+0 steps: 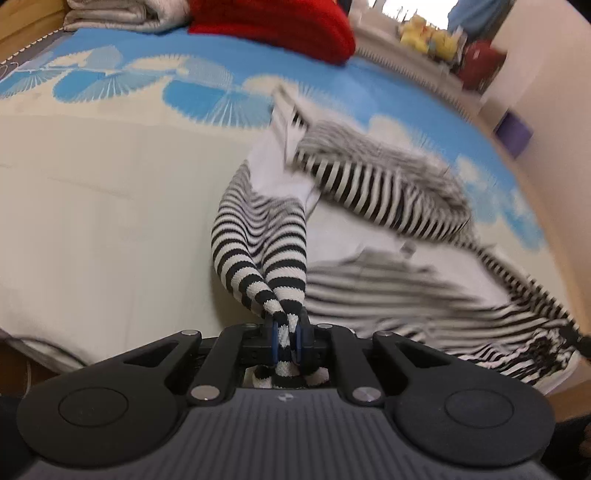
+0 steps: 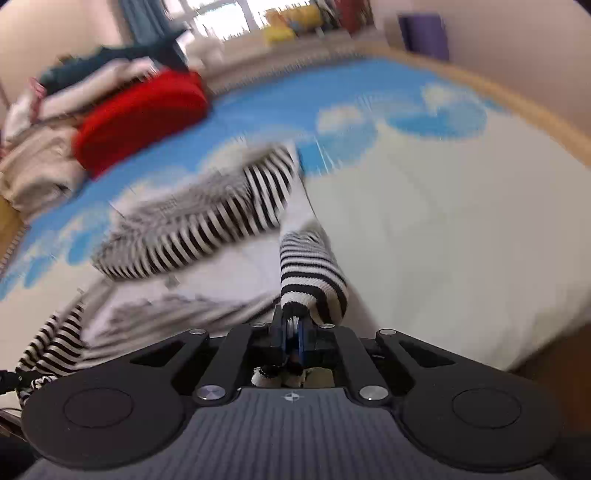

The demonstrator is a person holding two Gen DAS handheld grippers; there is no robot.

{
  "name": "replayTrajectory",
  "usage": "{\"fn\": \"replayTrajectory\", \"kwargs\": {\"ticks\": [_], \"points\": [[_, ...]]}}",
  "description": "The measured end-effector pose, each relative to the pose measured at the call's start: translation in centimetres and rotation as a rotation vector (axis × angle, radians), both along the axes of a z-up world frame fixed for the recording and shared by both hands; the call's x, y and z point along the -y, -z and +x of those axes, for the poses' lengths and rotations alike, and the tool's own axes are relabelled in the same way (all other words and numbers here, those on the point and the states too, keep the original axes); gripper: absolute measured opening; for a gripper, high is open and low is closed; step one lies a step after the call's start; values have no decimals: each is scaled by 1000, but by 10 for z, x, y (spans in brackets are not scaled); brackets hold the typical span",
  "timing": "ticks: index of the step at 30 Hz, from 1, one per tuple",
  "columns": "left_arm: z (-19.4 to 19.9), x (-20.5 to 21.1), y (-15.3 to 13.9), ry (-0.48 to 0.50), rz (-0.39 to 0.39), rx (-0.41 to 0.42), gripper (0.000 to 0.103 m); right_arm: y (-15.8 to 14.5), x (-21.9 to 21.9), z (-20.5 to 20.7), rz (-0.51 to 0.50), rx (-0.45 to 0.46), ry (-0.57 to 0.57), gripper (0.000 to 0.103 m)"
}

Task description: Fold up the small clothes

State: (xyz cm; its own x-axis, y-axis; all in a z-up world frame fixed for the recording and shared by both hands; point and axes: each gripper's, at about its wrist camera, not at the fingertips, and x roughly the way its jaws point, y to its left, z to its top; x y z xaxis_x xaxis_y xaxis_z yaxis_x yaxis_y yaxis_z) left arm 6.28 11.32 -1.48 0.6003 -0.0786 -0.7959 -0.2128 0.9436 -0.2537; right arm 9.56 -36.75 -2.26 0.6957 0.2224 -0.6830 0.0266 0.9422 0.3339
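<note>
A black-and-white striped garment (image 1: 369,192) with a white panel lies spread on the bed (image 1: 110,221). My left gripper (image 1: 286,334) is shut on a bunched striped end of it, and the knit rises taut from the blue pads. The same striped garment (image 2: 207,221) fills the middle of the right wrist view. There my right gripper (image 2: 293,332) is shut on another striped end (image 2: 314,280). The cloth between the two grips is lifted off the cover and blurred.
The bed cover is cream with blue and white fan shapes (image 1: 207,96). A red cushion (image 1: 280,26) and folded bedding (image 1: 122,14) lie at the head. A pile of clothes (image 2: 74,88) sits beside the red cushion (image 2: 140,118). A shelf with toys (image 1: 432,37) and a purple box (image 1: 513,134) stand past the bed.
</note>
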Motion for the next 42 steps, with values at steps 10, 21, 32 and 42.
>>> {"fn": "replayTrajectory", "kwargs": {"ticks": [10,21,32,42], "points": [[-76,-6,-108,131,-55,146,8,-105,41,-68,88,203,-97,3],[30,-20,-72,202,-37,77,9,-104,48,-23,128,195,-100,3],[182,-78,51,37,-213,-214,29,8,11,179,27,-65,-19,11],[151,-64,16,221,-103,-35,44,4,16,167,-2,3,-48,31]]}}
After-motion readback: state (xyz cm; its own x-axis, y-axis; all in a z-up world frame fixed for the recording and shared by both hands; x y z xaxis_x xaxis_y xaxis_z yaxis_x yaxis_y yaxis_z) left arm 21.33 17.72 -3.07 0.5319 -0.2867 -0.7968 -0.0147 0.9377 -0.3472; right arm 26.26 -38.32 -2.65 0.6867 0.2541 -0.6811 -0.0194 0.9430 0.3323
